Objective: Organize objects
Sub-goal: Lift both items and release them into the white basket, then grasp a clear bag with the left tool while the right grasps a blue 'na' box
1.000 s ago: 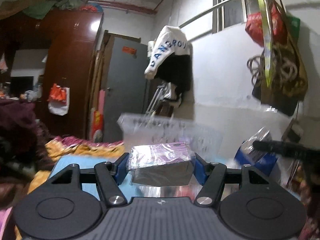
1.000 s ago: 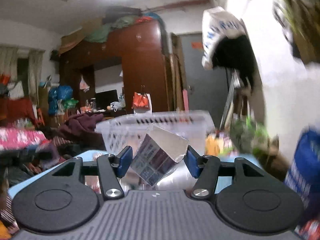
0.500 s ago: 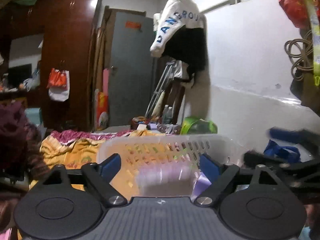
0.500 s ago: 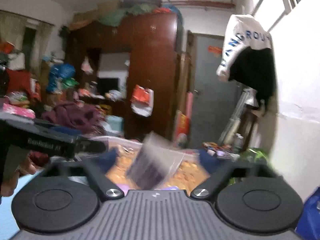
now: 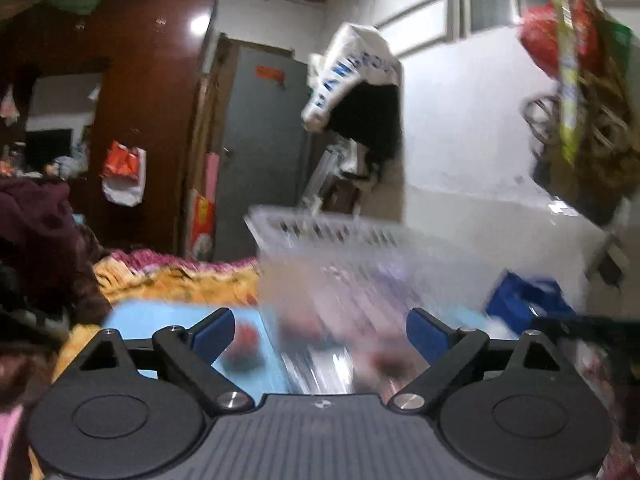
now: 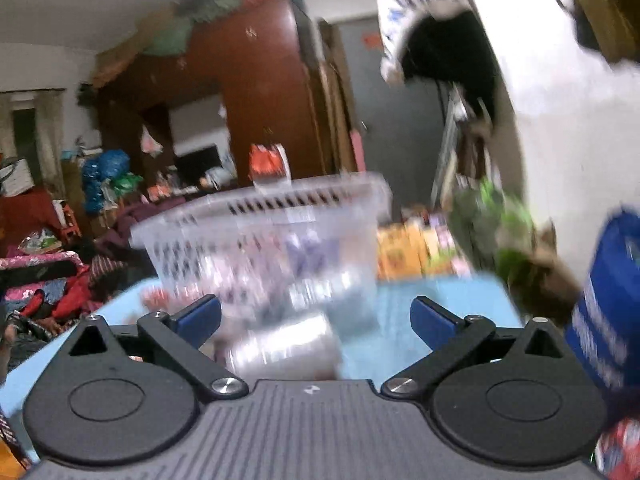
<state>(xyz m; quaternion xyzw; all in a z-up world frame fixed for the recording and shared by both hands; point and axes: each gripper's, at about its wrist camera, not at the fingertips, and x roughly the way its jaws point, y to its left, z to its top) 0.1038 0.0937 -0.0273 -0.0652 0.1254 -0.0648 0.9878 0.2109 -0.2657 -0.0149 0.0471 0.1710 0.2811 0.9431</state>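
The left gripper point(image 5: 322, 330) has its jaws opening, blue pads clear of everything. Ahead of them stands a translucent white perforated plastic basket point(image 5: 340, 236) on a light blue tabletop point(image 5: 160, 316); blurred packets show through its wall. The right gripper point(image 6: 316, 316) stands wide apart, empty. A blurred silvery packet point(image 6: 284, 346) lies between and below its pads, touching neither, just before the basket point(image 6: 260, 216).

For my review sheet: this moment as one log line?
left gripper: jaws opening, empty | right gripper: open, empty | ahead: slotted basket
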